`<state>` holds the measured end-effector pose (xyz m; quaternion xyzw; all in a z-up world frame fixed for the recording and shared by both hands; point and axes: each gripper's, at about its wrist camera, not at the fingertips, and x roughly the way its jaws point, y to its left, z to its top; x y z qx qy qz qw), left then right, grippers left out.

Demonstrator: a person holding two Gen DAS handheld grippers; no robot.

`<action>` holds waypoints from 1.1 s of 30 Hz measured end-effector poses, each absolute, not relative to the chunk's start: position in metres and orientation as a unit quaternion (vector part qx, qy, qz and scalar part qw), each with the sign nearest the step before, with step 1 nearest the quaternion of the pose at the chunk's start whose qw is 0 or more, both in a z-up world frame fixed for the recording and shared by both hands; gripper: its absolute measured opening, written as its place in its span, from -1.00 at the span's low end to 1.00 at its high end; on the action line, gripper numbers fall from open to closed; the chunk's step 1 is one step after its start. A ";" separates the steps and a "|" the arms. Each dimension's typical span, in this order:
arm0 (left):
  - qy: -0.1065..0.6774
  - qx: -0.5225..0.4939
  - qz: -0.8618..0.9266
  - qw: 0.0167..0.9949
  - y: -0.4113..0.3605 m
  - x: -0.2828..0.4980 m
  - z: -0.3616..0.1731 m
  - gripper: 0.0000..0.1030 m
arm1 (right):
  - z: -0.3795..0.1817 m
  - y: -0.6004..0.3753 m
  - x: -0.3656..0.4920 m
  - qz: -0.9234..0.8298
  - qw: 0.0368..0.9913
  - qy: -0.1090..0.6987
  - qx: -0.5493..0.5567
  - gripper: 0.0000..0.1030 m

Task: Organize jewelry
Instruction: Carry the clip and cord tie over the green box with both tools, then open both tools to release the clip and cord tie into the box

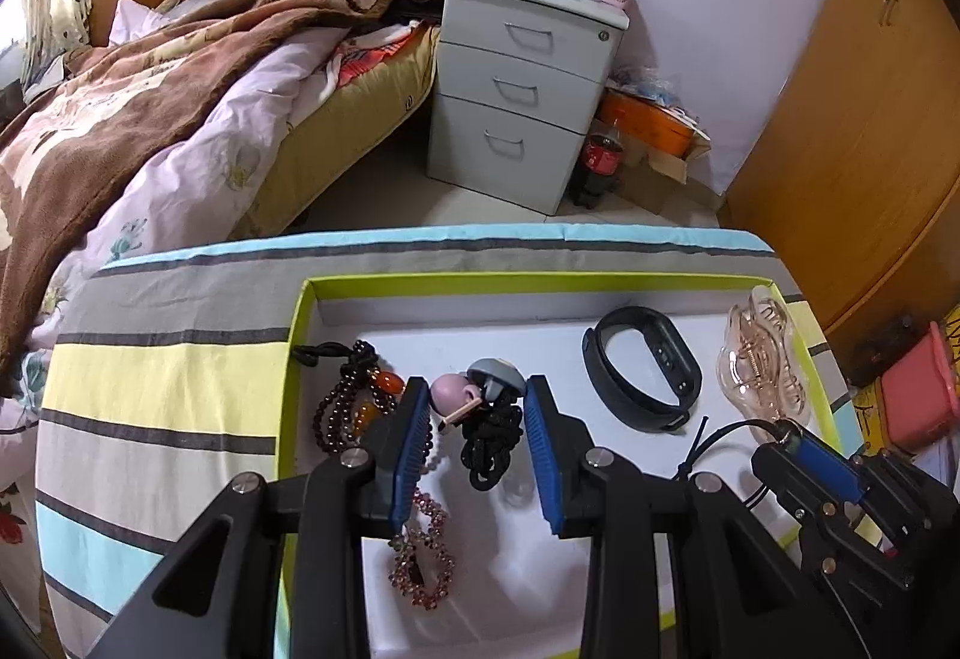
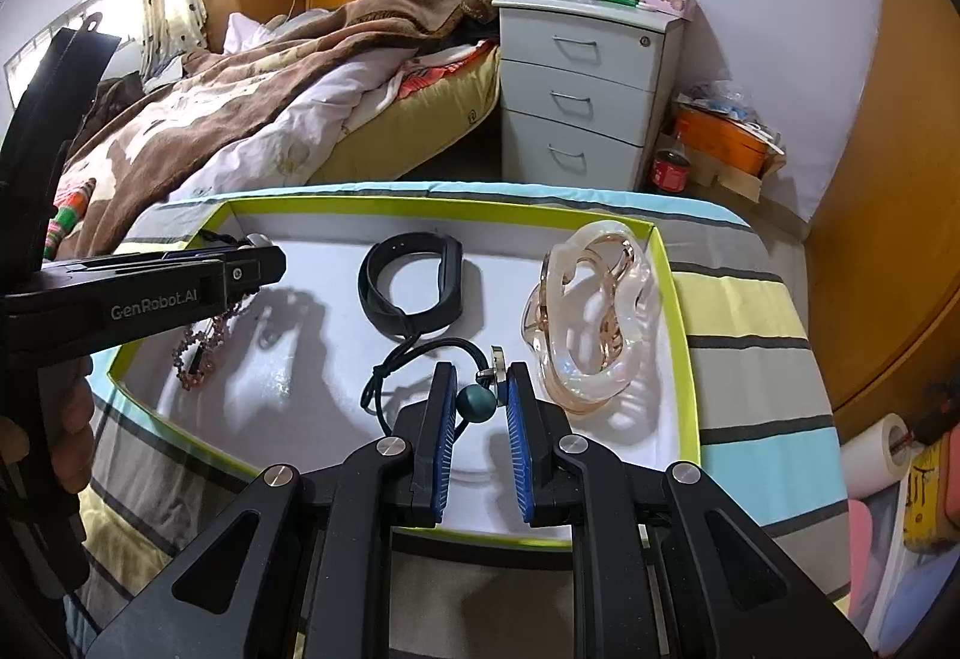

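Jewelry is lying in a shallow white tray with a lime-green rim (image 1: 303,311), which is sitting on a desk covered by a striped cloth (image 1: 162,395).

The left tool (image 1: 477,422) is hanging over the tray's left half with its blue pads partly apart; between them are showing a pink and grey charm (image 1: 474,386) and its bunched black cord (image 1: 492,449), though whether the pads are pressing on them cannot be told. Just left of this tool a dark beaded bracelet with amber beads (image 1: 354,401) is lying, and nearer the camera a pink beaded bracelet (image 1: 423,563).

The right tool (image 2: 480,410) is standing narrow over the tray's near edge, its pads closing on a teal bead (image 2: 478,404) strung on a thin black cord necklace (image 2: 408,359) that is looping away to the left, with a small metal pendant (image 2: 495,365) just beyond the bead.

Farther back a black fitness band (image 2: 414,281) is resting flat, and to the right of it a clear pinkish hair claw clip (image 2: 591,311) is sitting beside the tray's right wall.
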<state>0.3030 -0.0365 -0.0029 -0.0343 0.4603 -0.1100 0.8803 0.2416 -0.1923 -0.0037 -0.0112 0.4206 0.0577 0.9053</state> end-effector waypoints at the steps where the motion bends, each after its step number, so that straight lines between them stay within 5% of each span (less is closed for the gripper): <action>1: 0.462 -0.035 -0.108 0.880 -0.037 0.304 -0.004 -0.34 | -0.004 -0.192 0.242 0.055 0.905 0.421 -0.017 -0.67; 33: 0.473 -0.020 -0.094 0.876 -0.042 0.306 -0.017 -0.17 | -0.020 -0.195 0.249 0.043 0.895 0.444 -0.021 -0.61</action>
